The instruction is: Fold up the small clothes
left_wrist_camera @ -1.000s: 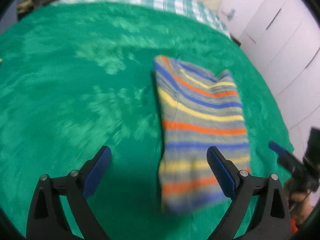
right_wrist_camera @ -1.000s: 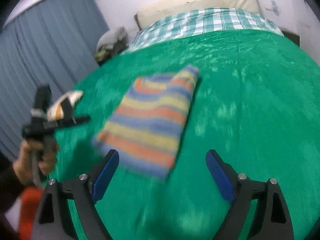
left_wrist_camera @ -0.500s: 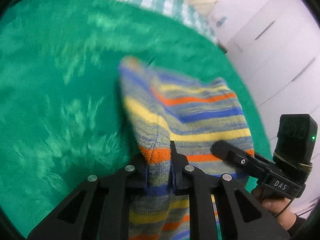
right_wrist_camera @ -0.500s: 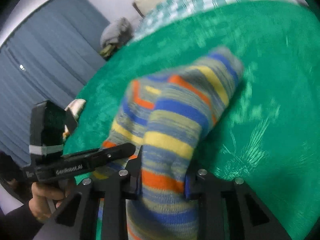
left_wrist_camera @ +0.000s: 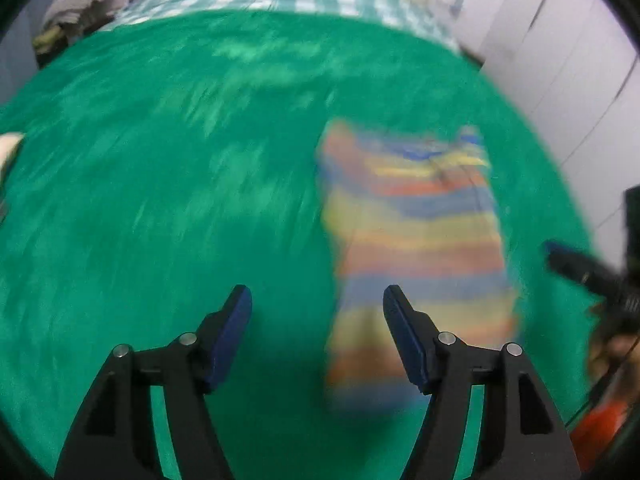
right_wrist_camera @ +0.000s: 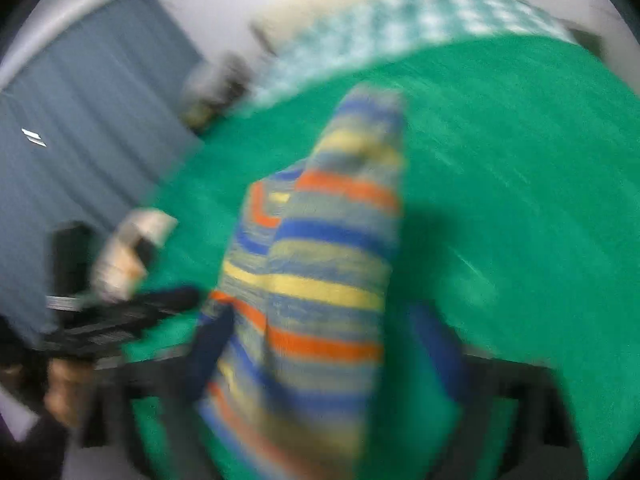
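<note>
1. Two sets of jaws, both spread wide: my left gripper (left_wrist_camera: 317, 312) has just been opening and has nothing between its blue pads, only the green blanket (left_wrist_camera: 168, 184) below.
2. My right gripper (right_wrist_camera: 324, 344) has also just been opening. The striped garment (right_wrist_camera: 316, 264) stands between its pads, but the blur hides whether either pad touches it. I judge the cloth released, not gripped.
3. From the left wrist view the striped garment (left_wrist_camera: 416, 256) lies on the blanket, to the right of my left jaws, with its edge behind my right-hand pad.
4. The fold looks freshly laid, so I should draw both hands away without snagging the knit.
5. Before the next fold I would check that the edges line up, and smooth any bulge.
</note>
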`<state>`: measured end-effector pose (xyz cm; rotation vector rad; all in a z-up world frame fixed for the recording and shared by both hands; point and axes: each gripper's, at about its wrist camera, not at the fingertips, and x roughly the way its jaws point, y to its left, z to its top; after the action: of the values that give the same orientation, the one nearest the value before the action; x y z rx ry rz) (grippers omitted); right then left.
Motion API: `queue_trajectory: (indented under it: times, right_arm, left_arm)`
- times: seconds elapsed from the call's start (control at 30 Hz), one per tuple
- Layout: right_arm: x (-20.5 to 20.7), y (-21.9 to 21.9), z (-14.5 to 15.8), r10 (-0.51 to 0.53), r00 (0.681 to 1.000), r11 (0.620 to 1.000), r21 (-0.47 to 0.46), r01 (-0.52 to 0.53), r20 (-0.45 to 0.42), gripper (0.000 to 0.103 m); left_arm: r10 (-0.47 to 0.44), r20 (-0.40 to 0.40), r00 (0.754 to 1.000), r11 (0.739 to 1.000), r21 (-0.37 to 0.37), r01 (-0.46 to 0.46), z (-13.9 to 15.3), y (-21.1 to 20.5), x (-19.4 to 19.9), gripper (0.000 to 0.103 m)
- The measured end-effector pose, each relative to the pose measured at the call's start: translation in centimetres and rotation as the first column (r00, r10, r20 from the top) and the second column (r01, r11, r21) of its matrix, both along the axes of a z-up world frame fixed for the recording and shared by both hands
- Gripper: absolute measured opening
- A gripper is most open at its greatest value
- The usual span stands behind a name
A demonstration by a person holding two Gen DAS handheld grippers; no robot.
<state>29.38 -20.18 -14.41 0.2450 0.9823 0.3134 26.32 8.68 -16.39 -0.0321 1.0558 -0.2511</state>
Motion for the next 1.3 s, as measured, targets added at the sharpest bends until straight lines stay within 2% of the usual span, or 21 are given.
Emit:
queue_trajectory:
  times: [0.1,0.17,0.3,0.4,0.47,0.57,0.63,0.7,0.83,1.3]
  right_arm:
    - [-5.9,-2.3,-2.6,-0.061,0.997,0.994,-0.099,0.056,-0.055,0.097]
    - [-9.7,-2.5,-2.8,-0.079,0.996,0.988,-0.139,0.072,-0.047,0.097]
    - [-15.0,-0.5,-1.6,-0.066,0.998,0.976,-0.208,0.068,0.016,0.102]
    - [-17.4,0.3,-1.9,-0.066,0.996,0.972,-0.224,0.077,0.054,0.102]
    - [-18.4,1.5,-3.1,-0.064,0.996,0.963,-0.259,0.076,0.055,0.102]
    - [-18.6,2.9,-5.6,-0.043,0.999,0.942,-0.332,0.049,0.026,0.102]
    - [-19.4,2.8,-7.1,-0.027,1.000,0.931,-0.363,0.028,0.009,0.103]
    - [-19.7,2.8,-7.4,-0.025,0.999,0.931,-0.363,0.038,0.042,0.103]
    - [-19.8,2.3,-7.6,-0.013,0.999,0.937,-0.349,0.024,0.035,0.103]
    - [-19.8,2.4,-8.1,-0.032,0.999,0.931,-0.363,0.034,0.012,0.103]
  left_arm:
    - [0.016,0.020,1.000,0.999,0.029,-0.017,-0.8,0.2,-5.9,0.081]
    - [0.033,0.055,0.998,0.998,0.044,-0.035,-0.6,-0.4,-9.6,0.096]
    - [0.074,0.113,0.991,0.993,0.086,-0.083,-1.2,-2.1,-13.6,0.102]
    - [0.091,0.049,0.995,0.988,0.119,-0.096,-3.4,-3.4,-13.5,0.102]
    - [0.074,-0.002,0.997,0.988,0.137,-0.073,-5.2,-4.1,-13.5,0.103]
    - [0.076,0.070,0.995,0.985,0.151,-0.086,-5.3,-4.2,-14.5,0.103]
    - [0.095,0.056,0.994,0.986,0.130,-0.102,-5.2,-3.9,-14.4,0.103]
    - [0.104,0.041,0.994,0.986,0.123,-0.108,-5.2,-3.8,-14.3,0.103]
    - [0.103,0.026,0.994,0.983,0.148,-0.106,-5.4,-4.4,-14.4,0.103]
    - [0.100,0.019,0.995,0.986,0.135,-0.102,-5.6,-4.3,-14.6,0.103]
